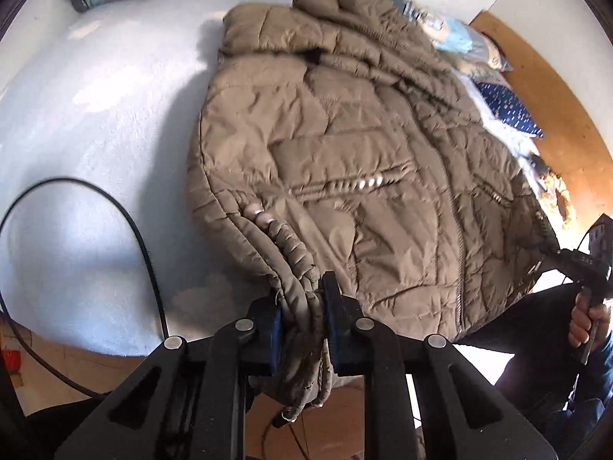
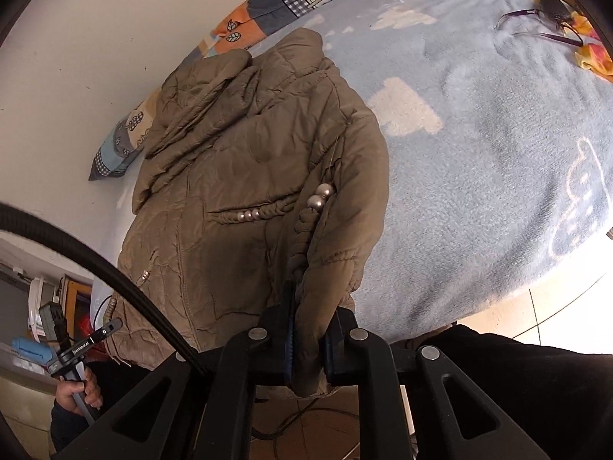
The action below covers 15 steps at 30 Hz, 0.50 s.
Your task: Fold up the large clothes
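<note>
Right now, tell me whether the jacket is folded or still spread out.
Spread out. The jacket lies full length on the bed, hood at the far end; only its near hem is gathered in the left gripper and right gripper.

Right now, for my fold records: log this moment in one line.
task: fold jacket | left gripper: shut on hem | right gripper: shut on hem | jacket on bed

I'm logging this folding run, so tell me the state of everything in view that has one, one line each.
Left gripper: shut on the jacket's hem corner.
Right gripper: shut on the jacket's other hem corner.
Quilted khaki jacket: front up on the bed, collar at the far end, zipped, near hem lifted.
Purple glasses: unfolded, lying on the blanket.
Fleece blanket: spread flat over the bed.
</note>
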{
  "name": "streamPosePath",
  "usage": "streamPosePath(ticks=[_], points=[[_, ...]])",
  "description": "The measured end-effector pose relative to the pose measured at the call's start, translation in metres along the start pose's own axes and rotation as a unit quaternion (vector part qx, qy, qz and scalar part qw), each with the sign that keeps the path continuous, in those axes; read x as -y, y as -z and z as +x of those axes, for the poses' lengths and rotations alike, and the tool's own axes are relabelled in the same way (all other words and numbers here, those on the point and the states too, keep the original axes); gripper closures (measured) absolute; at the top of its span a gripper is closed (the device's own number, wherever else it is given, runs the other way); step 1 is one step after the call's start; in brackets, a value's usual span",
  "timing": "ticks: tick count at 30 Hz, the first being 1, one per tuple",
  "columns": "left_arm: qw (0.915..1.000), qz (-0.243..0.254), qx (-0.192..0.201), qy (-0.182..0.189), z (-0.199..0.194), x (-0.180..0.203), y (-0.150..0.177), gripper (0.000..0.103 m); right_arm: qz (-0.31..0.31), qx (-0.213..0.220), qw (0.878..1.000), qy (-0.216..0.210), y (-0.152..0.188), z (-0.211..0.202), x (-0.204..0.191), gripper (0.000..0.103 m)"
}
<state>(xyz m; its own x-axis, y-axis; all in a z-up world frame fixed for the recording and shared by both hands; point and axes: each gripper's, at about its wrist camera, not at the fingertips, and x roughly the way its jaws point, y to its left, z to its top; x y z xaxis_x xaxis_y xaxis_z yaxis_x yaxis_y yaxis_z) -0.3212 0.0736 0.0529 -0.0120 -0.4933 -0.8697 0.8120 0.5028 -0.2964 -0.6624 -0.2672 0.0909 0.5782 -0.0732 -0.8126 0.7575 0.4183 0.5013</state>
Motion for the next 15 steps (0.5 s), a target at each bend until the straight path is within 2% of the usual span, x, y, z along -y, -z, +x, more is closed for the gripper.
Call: streamPosePath(ticks=[4,6,8,10,12,14,15], points=[[0.9983,-0.014,-0.050,-0.028,0.026,-0.001,0.003,0.085,0.013,-0.027,0.999,0.027,-0.004,0.014,0.010,0.089],[0.9976,-0.018,-0.060,-0.031,0.034,-0.006,0.004,0.083,0.019,-0.043,0.998,0.038,-0.003,0.021,0.016,0.086],[0.9965,-0.025,-0.074,-0.028,0.041,-0.008,0.004,0.065,0.020,-0.057,0.997,0.051,-0.003,0.027,0.018,0.082],[0.9954,-0.025,-0.085,-0.037,0.050,-0.008,0.003,0.056,0.019,-0.068,0.995,0.063,-0.003,0.032,0.017,0.071],[0.9945,-0.019,-0.091,-0.049,0.057,-0.007,0.004,0.053,0.015,-0.078,0.994,0.075,-0.002,0.039,0.016,0.064],[0.9944,-0.006,-0.088,-0.057,0.060,-0.002,0.004,0.053,0.012,-0.080,0.993,0.083,-0.002,0.045,0.017,0.064],[0.9946,0.000,-0.085,-0.060,0.060,0.000,0.004,0.054,0.008,-0.081,0.993,0.086,-0.002,0.046,0.016,0.076]])
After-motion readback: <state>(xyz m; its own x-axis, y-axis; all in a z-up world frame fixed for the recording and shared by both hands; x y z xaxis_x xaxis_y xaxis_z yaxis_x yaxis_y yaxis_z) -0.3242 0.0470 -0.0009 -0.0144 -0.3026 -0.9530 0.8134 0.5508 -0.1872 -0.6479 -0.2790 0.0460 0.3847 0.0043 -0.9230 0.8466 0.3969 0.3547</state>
